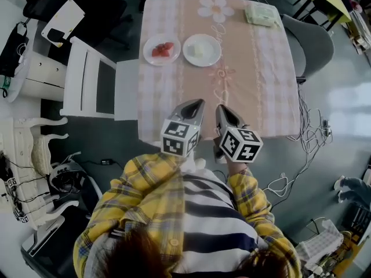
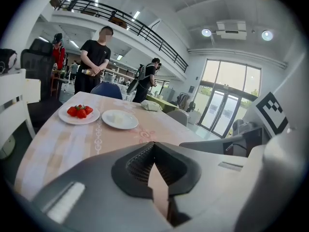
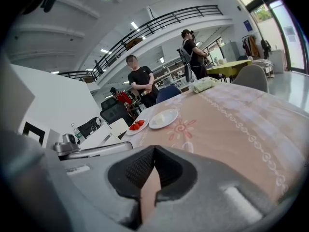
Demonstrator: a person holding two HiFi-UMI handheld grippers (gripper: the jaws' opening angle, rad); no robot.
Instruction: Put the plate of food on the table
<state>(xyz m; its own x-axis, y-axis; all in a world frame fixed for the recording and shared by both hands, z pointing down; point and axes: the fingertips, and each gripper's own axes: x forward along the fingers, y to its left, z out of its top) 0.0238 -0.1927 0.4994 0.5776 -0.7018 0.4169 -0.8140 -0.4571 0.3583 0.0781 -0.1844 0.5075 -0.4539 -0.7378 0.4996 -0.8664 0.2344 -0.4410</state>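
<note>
- Left gripper (image 1: pixel 196 104): jaws pressed together, nothing between them. Right gripper (image 1: pixel 222 110) just beside it, the same.
- Both hang over the near edge of the pink-clothed table (image 1: pixel 261 74).
- Plate of strawberries (image 1: pixel 162 61) and plate of pale food (image 1: pixel 211 55) sit side by side on the table's far half, well apart from both grippers.

There it was: the plate of red pieces (image 1: pixel 162 49), round and white, sat flat on the pink checked counter (image 1: pixel 255 80), at its far left part. The plate of pale food (image 1: pixel 202 50), equally round and white, lay flat nearer the counter's middle line, barely apart.
</note>
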